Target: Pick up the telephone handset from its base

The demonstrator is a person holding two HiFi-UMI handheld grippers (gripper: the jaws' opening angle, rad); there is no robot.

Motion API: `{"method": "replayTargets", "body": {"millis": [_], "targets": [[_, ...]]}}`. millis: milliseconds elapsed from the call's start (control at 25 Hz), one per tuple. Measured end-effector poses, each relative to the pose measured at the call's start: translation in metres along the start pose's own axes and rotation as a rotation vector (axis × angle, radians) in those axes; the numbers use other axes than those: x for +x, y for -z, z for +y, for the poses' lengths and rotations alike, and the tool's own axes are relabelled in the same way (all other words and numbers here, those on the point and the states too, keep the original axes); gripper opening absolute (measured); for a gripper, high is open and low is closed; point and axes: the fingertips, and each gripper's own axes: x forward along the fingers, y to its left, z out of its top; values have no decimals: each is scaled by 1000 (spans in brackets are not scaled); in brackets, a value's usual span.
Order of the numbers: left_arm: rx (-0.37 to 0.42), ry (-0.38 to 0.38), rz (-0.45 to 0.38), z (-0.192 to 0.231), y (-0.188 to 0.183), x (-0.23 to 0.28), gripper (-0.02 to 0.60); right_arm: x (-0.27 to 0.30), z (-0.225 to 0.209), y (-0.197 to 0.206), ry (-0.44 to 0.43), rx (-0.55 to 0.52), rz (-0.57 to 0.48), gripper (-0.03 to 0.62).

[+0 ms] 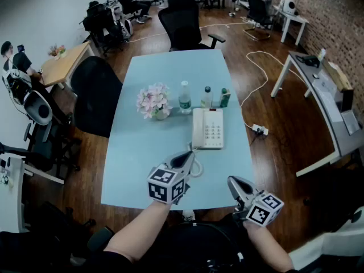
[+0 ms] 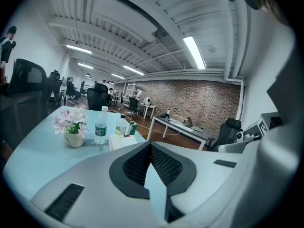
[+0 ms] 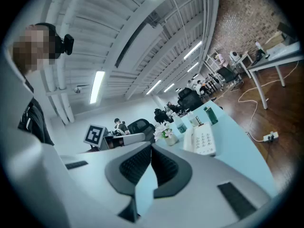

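Note:
A white telephone (image 1: 208, 128) lies mid-table on the pale blue table (image 1: 142, 164), its handset (image 1: 197, 128) resting in the cradle along the left side. A coiled cord (image 1: 197, 168) loops off its near end. My left gripper (image 1: 189, 153) hovers just in front of the phone's near left corner, shut and empty; its pads meet at the tip (image 2: 150, 144). My right gripper (image 1: 231, 180) hangs near the table's front right edge, shut with nothing in it (image 3: 151, 146). The phone shows as a white block (image 2: 121, 140) beyond the left jaws and with its keypad (image 3: 202, 139) ahead of the right.
Behind the phone stand a vase of pink flowers (image 1: 153, 102), two bottles (image 1: 185, 98) (image 1: 207, 97) and a green carton (image 1: 224, 97). Black office chairs (image 1: 183, 24) (image 1: 96, 95) sit at the table's far end and left side. A power strip (image 1: 259, 129) lies on the floor at right.

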Motion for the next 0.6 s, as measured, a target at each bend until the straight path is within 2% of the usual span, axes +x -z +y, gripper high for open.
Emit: {"method": "replayTargets", "body": {"millis": [200,320,440,600], "targets": [[-19,-14,51,30,11,14,0,33,9,-13,-13,-22,20,23],[-21,-42,51,49,9,30,0,47,0,-10,-3,-27,53,23],[-37,-99,53,70,5,54,0,57,0,-13,-32,-21,89,23],[-62,-184,76,102,7,101,2,57,-6,-26,-65,-87,129,21]]}}
